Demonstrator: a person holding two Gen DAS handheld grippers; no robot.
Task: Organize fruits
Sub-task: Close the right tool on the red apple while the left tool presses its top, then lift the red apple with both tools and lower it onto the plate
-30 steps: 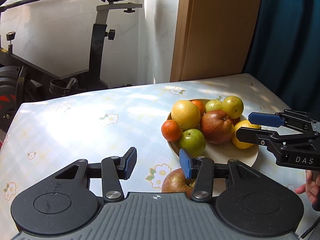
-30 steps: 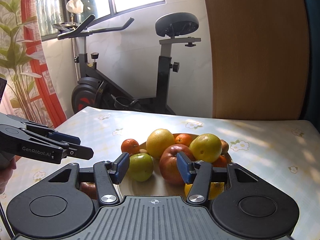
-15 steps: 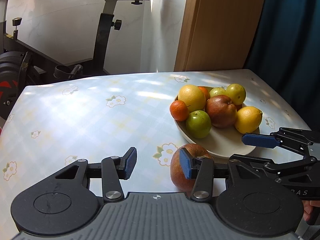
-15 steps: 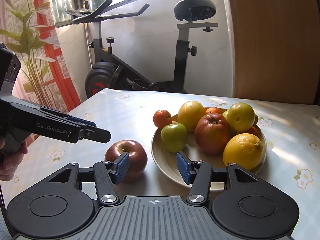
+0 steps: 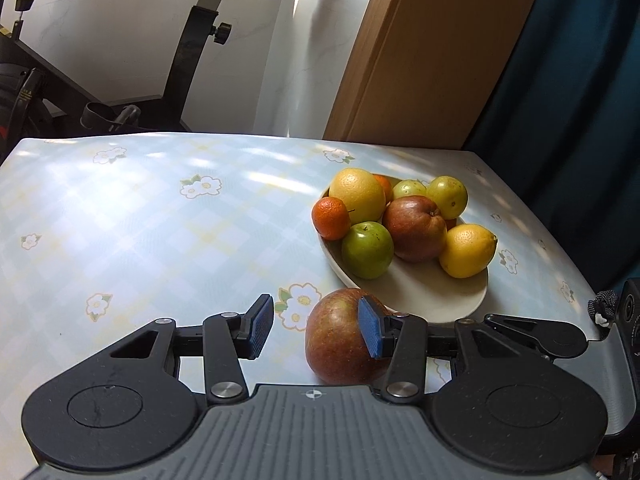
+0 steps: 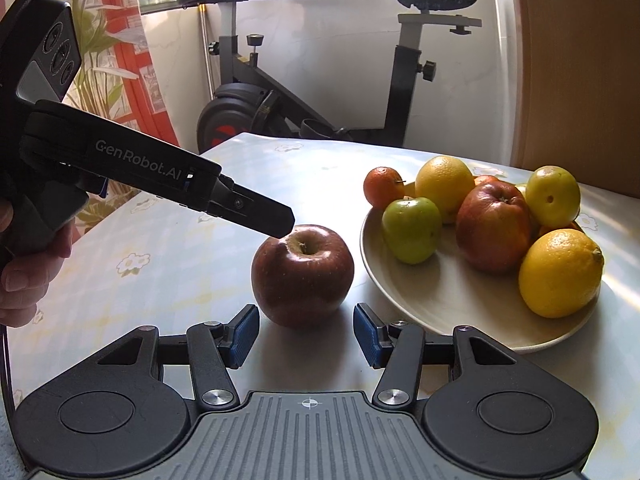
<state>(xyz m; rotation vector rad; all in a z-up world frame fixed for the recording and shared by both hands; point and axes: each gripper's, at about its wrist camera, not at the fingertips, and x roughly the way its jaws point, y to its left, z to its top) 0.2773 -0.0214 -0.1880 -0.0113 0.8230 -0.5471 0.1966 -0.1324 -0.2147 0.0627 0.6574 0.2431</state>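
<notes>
1. The red apple (image 6: 303, 276) sits on the worktop (image 6: 200, 280) just beside the plate (image 6: 440, 300).
2. Both tongs, left (image 5: 316, 330) and right (image 6: 306, 334), stand spread, pinching nothing.
3. It looks firm, smooth and fairly heavy; gripping across its widest part seems safest.

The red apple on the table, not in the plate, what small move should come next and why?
Probably ease the right gripper forward until its open pads straddle the red apple. The apple sits alone on the tablecloth beside the plate, just ahead of those jaws, not yet between them.
</notes>
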